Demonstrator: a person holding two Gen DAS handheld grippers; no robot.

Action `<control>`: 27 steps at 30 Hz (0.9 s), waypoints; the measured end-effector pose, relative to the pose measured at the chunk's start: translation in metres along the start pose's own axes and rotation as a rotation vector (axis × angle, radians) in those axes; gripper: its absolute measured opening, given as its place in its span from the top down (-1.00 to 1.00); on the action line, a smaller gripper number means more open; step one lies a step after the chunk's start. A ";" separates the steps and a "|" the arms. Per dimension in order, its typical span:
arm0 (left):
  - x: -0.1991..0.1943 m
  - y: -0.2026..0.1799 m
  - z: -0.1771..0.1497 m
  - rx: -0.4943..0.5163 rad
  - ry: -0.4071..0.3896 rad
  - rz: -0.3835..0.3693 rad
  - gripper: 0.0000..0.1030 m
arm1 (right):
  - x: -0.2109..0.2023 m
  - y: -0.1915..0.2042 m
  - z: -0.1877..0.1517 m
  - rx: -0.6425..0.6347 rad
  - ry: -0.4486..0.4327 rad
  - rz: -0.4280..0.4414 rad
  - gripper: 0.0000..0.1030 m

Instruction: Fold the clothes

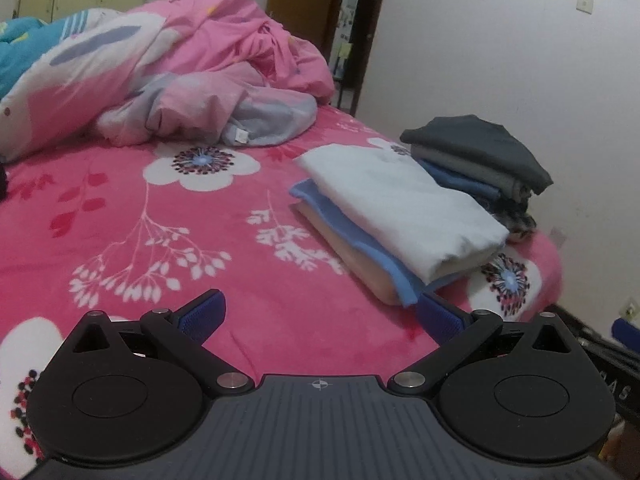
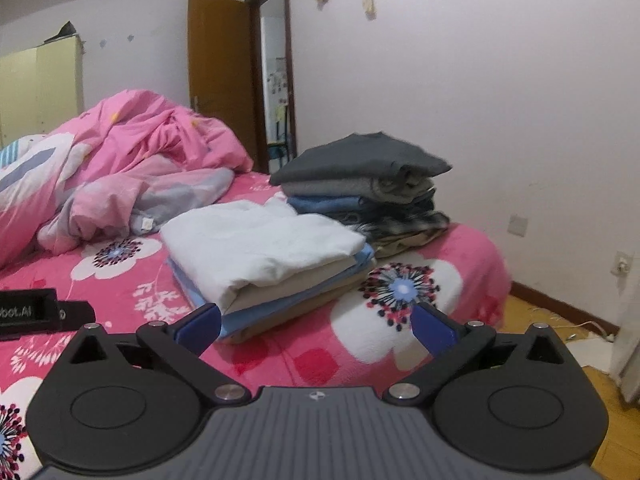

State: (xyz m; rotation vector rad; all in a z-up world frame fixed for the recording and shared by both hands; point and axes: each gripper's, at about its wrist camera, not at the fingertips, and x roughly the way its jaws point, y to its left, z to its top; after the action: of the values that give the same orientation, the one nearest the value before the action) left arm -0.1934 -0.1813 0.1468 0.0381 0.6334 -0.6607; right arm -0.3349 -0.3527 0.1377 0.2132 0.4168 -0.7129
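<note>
- We are looking along both grippers over a bed (image 1: 280, 320) covered by a pink blanket with white flowers.
- At the far left, a rumpled pink quilt (image 1: 192, 52) is lying heaped toward the head of the bed, with a pale grey-and-pink piece of bedding (image 1: 256, 116) spilling out in front of it.
- We are holding the left gripper (image 1: 320, 316) above the bare blanket, its jaws standing wide apart with nothing between them.
- To the right of it, a folded white garment (image 1: 400, 204) is resting on top of a blue one (image 1: 352, 236) and a beige one, making a low stack near the bed's right edge.
- Just behind that stack, touching it, a taller pile of folded clothes (image 2: 360, 192) is sitting with a dark grey garment (image 2: 360, 156) on top.
- We are holding the right gripper (image 2: 316, 324) just in front of the low stack, its jaws wide and empty too.
- In the right wrist view, a black part of the left gripper is showing at the left edge.
- Behind the bed, a brown door (image 2: 218, 60) is standing open against the pale wall.
</note>
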 end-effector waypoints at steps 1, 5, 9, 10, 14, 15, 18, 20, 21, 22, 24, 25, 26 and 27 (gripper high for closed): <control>-0.002 -0.002 -0.001 0.013 -0.005 0.009 -1.00 | -0.002 0.001 0.000 -0.001 0.000 -0.007 -1.00; -0.004 -0.008 -0.005 0.060 -0.002 0.047 -1.00 | -0.011 0.006 0.002 -0.007 0.002 -0.033 -1.00; -0.006 -0.010 -0.009 0.058 0.005 0.075 -1.00 | -0.018 0.011 0.003 -0.028 -0.016 -0.065 -1.00; -0.006 -0.011 -0.010 0.061 0.004 0.078 -1.00 | -0.019 0.012 0.002 -0.040 -0.028 -0.075 -1.00; -0.006 -0.015 -0.012 0.068 0.013 0.092 -1.00 | -0.023 0.015 0.000 -0.080 -0.064 -0.101 -1.00; -0.007 -0.016 -0.012 0.067 0.011 0.094 -1.00 | -0.023 0.015 -0.001 -0.082 -0.063 -0.098 -1.00; -0.011 -0.019 -0.012 0.071 0.000 0.098 -1.00 | -0.022 0.012 -0.001 -0.061 -0.040 -0.080 -1.00; -0.013 -0.021 -0.011 0.076 -0.009 0.098 -1.00 | -0.021 0.011 -0.001 -0.055 -0.026 -0.076 -1.00; -0.014 -0.022 -0.011 0.078 -0.013 0.098 -1.00 | -0.021 0.011 -0.001 -0.053 -0.019 -0.074 -1.00; -0.015 -0.022 -0.011 0.079 -0.016 0.097 -1.00 | -0.020 0.010 -0.001 -0.050 -0.012 -0.072 -1.00; -0.016 -0.024 -0.011 0.080 -0.018 0.094 -1.00 | -0.019 0.009 -0.002 -0.043 -0.003 -0.071 -1.00; -0.016 -0.024 -0.011 0.081 -0.017 0.091 -1.00 | -0.019 0.008 -0.002 -0.040 0.001 -0.069 -1.00; -0.016 -0.024 -0.011 0.081 -0.015 0.088 -1.00 | -0.019 0.008 -0.002 -0.036 0.005 -0.065 -1.00; -0.015 -0.024 -0.011 0.082 -0.014 0.086 -1.00 | -0.019 0.007 -0.002 -0.031 0.009 -0.061 -1.00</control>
State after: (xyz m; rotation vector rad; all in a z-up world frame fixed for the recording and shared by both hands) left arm -0.2226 -0.1891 0.1505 0.1357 0.5875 -0.6026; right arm -0.3433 -0.3356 0.1445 0.1747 0.4440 -0.7655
